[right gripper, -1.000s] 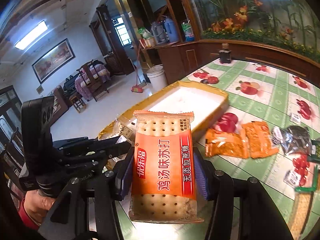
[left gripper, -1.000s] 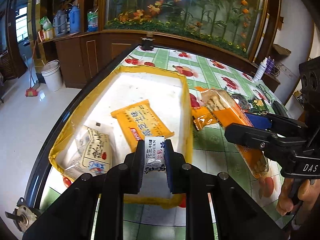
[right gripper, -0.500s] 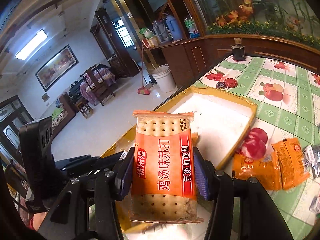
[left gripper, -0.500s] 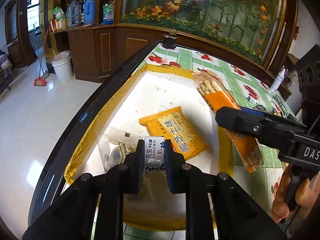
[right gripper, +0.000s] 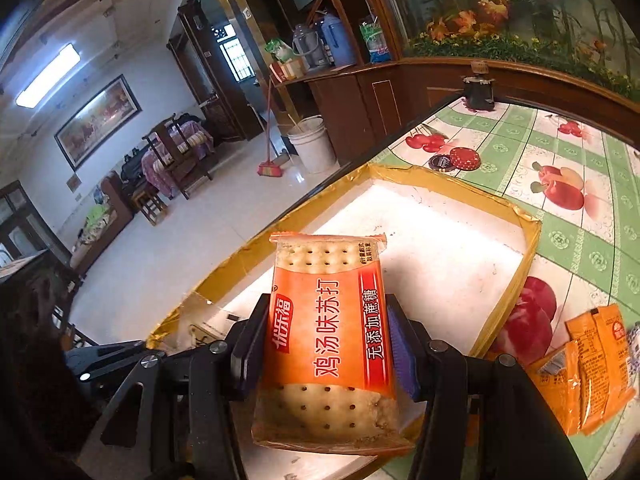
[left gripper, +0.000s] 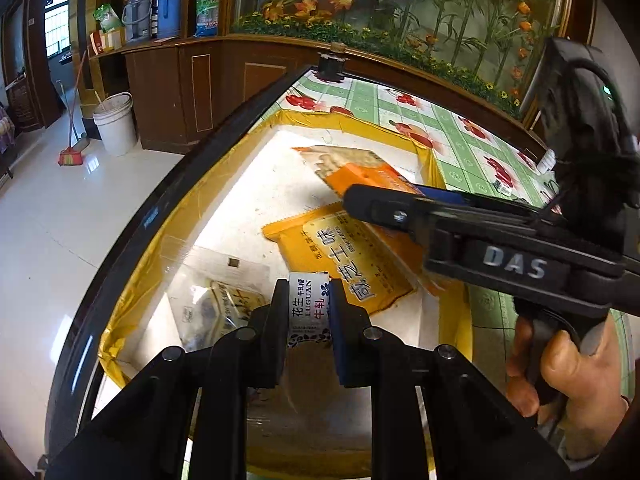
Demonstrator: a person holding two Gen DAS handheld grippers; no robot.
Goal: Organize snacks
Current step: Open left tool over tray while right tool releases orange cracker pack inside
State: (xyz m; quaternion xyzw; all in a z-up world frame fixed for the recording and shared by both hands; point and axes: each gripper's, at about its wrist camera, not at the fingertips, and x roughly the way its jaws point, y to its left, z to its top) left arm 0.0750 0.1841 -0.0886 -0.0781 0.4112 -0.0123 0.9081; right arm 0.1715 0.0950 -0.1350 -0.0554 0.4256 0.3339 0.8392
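Left wrist cam: left gripper (left gripper: 309,312) pinched small candy pack (left gripper: 308,300); right gripper (right gripper: 326,344) gripping cracker pack (right gripper: 328,336) blocked yellow tray (left gripper: 430,160) w/ yellow snack bag (left gripper: 344,256).

The left gripper (left gripper: 309,308) is clamped on a small white peanut nougat candy (left gripper: 307,305), held upright above a yellow-edged tray (left gripper: 156,264). Inside the tray, a flat yellow biscuit packet (left gripper: 352,264) lies just beyond the candy, toward one o'clock. A clear-wrapped snack (left gripper: 216,300) rests at nine o'clock from the candy. From three o'clock the right gripper (left gripper: 384,212) reaches in over the tray, gripping an orange cracker pack (left gripper: 356,172) whose far end points toward twelve o'clock. A hand (left gripper: 568,364) holds that gripper's handle at four o'clock. A fruit-print tablecloth (left gripper: 464,148) lies past the tray.
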